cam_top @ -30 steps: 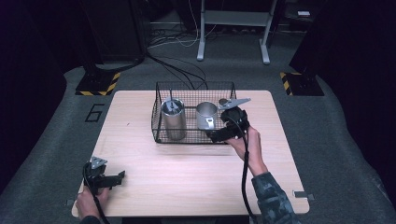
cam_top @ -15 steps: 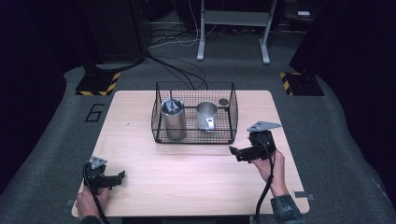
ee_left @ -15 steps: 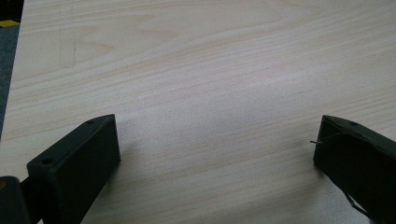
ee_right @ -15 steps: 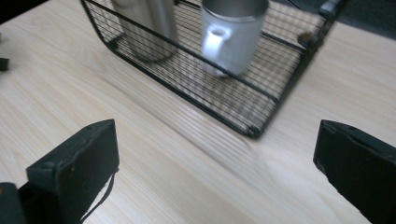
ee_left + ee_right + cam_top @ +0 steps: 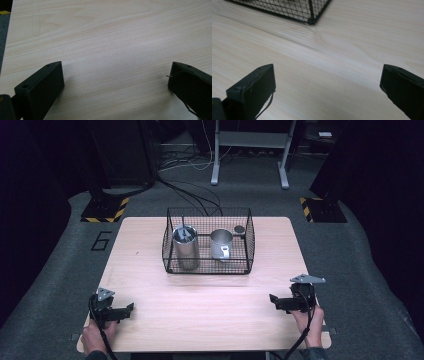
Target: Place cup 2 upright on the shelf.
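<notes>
Near the front corners of the pale wooden table (image 5: 200,305) both grippers rest low, well apart from each other and from the wire basket (image 5: 207,265) that stands toward the far edge, about midway between the left and right edges. The left gripper (image 5: 129,308) sits by the front left corner, its jaws spread wide with nothing but bare wood grain between them in its own view (image 5: 116,82). The right gripper (image 5: 274,300) sits by the front right corner, jaws likewise wide apart and empty (image 5: 328,82), pointing across the wood toward a corner of the basket

Inside the basket stand the things the work concerns: a tall steel canister (image 5: 185,247) on the left, upright, brushed and cylindrical with something dark poking from its mouth, and beside it a shorter steel mug (image 5: 221,243) with a handle facing the person. A small dark round object (image 5: 239,229) lies near the far right corner of the basket; what it is I cannot tell

To my eye the loading looks done and both hands sit parked in a rest pose. Any next move would call for lifting a gripper clear of the table and reaching forward over the basket rim; the thin black mesh leaves only the open top as a way in, and smooth metal walls would want a firm, square pinch
</notes>
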Demonstrator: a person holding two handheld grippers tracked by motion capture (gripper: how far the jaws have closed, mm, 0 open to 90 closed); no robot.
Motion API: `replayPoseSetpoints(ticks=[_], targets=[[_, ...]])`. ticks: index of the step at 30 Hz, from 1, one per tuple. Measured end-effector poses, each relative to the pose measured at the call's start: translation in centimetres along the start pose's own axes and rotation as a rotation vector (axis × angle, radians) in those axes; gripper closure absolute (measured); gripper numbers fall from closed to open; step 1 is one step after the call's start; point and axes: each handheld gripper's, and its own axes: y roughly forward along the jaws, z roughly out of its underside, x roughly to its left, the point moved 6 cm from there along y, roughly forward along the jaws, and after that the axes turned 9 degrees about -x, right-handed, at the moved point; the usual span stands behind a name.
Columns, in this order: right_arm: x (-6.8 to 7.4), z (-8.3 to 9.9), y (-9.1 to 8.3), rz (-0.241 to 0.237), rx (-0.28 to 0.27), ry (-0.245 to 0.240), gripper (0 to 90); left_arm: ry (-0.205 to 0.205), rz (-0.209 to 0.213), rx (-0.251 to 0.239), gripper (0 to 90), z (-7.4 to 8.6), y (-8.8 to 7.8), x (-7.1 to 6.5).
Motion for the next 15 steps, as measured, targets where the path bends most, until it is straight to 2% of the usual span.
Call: replayPoseSetpoints(ticks=[5,9,15], targets=[[-1.8,3.2,0.2,0.052,0.036,0.028,0.0,-0.001,-0.001,-0.002,0.2,0.0,0.0,0.0],[-2.9,4.9,0.4,0.075,0.055,0.062,0.0,-0.002,-0.002,-0.01,0.2,0.0,0.1,0.0],[-3.5,6.3,0.8,0.087,0.065,0.048,0.0,-0.002,-0.003,-0.008,0.2,0.0,0.1,0.0]])
